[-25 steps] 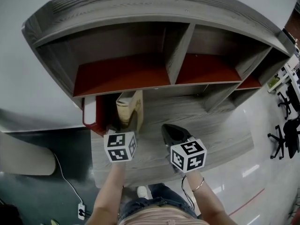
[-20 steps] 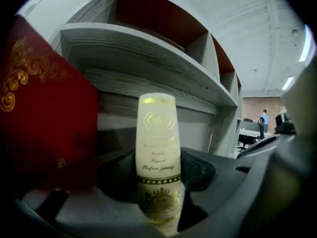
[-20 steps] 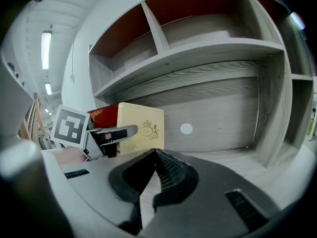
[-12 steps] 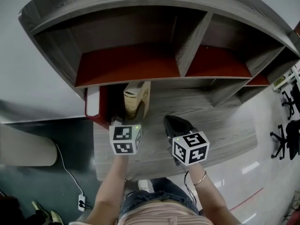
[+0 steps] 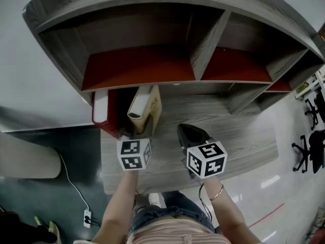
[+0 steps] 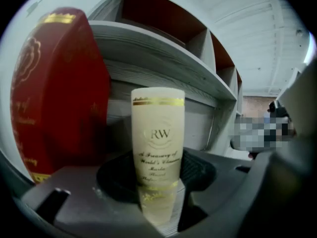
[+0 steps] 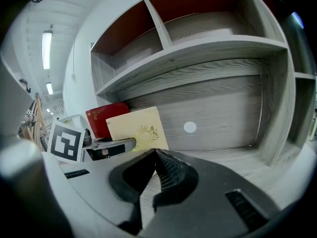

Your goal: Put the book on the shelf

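Observation:
A cream book [image 5: 144, 107] with gold print stands upright on the lower board of the grey shelf unit [image 5: 218, 131]. My left gripper [image 5: 136, 131] is shut on the lower part of its spine [image 6: 157, 148]. Just left of it stands a red book [image 5: 101, 111], large at the left of the left gripper view [image 6: 59, 93]. In the right gripper view the cream book's cover [image 7: 136, 129] shows, held by the left gripper [image 7: 111, 145], the red book [image 7: 101, 118] behind it. My right gripper [image 5: 189, 136] hovers to the right, jaws together [image 7: 154, 155], holding nothing.
The shelf unit has upper compartments with red floors [image 5: 137, 67], split by an upright divider [image 5: 205, 44]. A round white dot [image 7: 189, 127] marks the back panel. Below lie a glossy floor, a cable with a socket [image 5: 87, 218], and office chairs [image 5: 310, 146] at the right.
The cream book has tilted a little, its top leaning further back toward the shelf, with my left gripper still on it. The right gripper has stayed put.

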Demonstrator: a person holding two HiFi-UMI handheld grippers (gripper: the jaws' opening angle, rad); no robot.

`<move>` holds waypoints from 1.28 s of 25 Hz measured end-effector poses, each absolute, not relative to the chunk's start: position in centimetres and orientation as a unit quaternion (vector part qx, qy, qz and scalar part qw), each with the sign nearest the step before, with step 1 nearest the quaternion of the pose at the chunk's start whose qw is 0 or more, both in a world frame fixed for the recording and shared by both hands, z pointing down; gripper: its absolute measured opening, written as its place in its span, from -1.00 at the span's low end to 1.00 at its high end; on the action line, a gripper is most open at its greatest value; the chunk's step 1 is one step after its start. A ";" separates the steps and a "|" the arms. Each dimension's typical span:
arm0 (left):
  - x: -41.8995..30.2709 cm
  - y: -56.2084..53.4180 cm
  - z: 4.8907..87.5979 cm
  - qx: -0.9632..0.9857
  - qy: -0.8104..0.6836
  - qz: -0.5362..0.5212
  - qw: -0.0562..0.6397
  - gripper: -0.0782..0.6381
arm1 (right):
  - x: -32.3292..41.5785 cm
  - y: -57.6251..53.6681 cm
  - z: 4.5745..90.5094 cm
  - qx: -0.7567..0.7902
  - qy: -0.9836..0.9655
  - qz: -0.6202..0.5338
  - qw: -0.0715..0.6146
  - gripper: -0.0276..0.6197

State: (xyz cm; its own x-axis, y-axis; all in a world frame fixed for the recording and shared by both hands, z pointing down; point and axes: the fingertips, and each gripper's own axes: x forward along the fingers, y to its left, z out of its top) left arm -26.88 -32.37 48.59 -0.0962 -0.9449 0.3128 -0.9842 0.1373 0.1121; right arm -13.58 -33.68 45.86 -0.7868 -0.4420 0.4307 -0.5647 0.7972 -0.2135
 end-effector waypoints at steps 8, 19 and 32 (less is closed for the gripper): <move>-27.3 -35.2 48.7 0.659 -0.734 0.079 0.141 -0.17 | -13.0 -34.1 45.9 0.276 -0.928 0.168 0.184 -0.89; -27.0 -37.0 49.9 0.665 -0.727 0.102 0.137 -0.17 | -13.0 -34.9 46.6 0.275 -0.927 0.172 0.191 -0.89; -25.8 -37.2 50.2 0.677 -0.712 0.129 0.136 -0.17 | -13.1 -34.4 46.6 0.275 -0.926 0.173 0.191 -0.89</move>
